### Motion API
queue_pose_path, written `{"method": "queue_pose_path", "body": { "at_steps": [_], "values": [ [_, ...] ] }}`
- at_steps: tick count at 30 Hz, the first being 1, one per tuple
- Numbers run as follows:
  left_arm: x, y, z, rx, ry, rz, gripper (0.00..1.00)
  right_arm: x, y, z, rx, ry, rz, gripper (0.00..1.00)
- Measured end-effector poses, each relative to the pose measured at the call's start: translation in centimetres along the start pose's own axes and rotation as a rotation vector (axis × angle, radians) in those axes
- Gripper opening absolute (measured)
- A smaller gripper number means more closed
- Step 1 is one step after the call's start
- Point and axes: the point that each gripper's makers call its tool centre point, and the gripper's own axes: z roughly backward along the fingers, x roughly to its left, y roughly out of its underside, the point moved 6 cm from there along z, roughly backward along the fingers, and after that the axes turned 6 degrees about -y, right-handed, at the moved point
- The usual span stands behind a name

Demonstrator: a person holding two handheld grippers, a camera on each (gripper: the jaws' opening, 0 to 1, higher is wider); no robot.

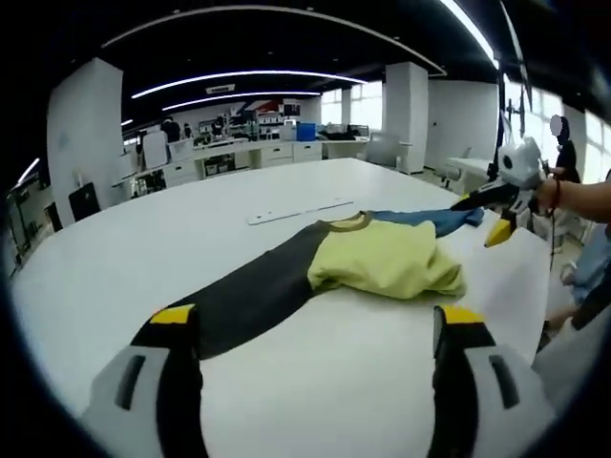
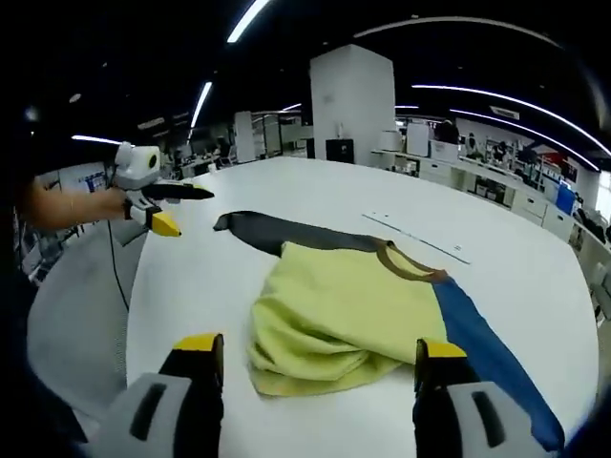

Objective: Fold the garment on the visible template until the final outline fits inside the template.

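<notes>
Yellow-tipped jaws of the right gripper [image 2: 310,358] stand apart and empty just short of the garment [image 2: 344,315], which lies at twelve o'clock from them on the white table [image 2: 535,277]. Its yellow body is bunched, with a dark sleeve [image 2: 277,232] running toward eleven and a blue sleeve [image 2: 487,353] toward four. From the opposite side, the left gripper [image 1: 315,324] also gapes empty. I cannot make out a template outline (only a thin strip [image 1: 301,212] beyond). Likely risk: gripping the bunched layers together would drag the garment askew.

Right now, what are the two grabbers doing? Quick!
Left gripper: open, fingers apart, holding nothing, near the dark sleeve.
Right gripper: open, holding nothing, over the yellow shirt.
</notes>
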Motion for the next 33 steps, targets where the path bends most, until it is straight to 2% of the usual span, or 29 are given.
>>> {"method": "queue_pose_path", "body": {
  "at_steps": [2,9,15,18,23,29,31,32,33],
  "values": [
    [-0.6,0.1,0.1,0.021,0.022,-0.004,0.99,0.5,-0.3,-0.9,0.003,-0.013,0.024,0.82],
    [-2.1,0.0,0.6,0.013,0.055,-0.005,0.99,2.4,-1.0,-3.2,0.003,-0.087,0.055,0.75],
    [-3.4,0.2,1.0,0.021,0.087,-0.004,0.99,3.1,-1.2,-5.0,0.035,-0.117,0.097,0.62],
    [-3.8,0.2,1.2,0.018,0.095,-0.005,0.99,3.3,-1.1,-5.7,0.048,-0.114,0.126,0.50],
    [-4.3,0.4,1.3,0.025,0.100,-0.009,0.99,3.6,-0.5,-7.2,0.086,-0.121,0.140,0.43],
    [-4.2,0.4,1.1,0.038,0.108,-0.048,0.99,3.2,1.0,-8.9,0.156,-0.086,0.157,0.36],
    [-4.2,0.3,1.1,0.030,0.108,-0.048,0.99,2.9,1.3,-9.2,0.178,-0.049,0.149,0.34],
    [-4.2,0.3,1.1,0.028,0.108,-0.048,0.99,2.5,1.5,-9.2,0.197,-0.009,0.186,0.32],
    [-4.2,0.3,1.1,0.028,0.107,-0.048,0.99,2.4,1.5,-9.3,0.197,0.000,0.198,0.28]
  ]
}}
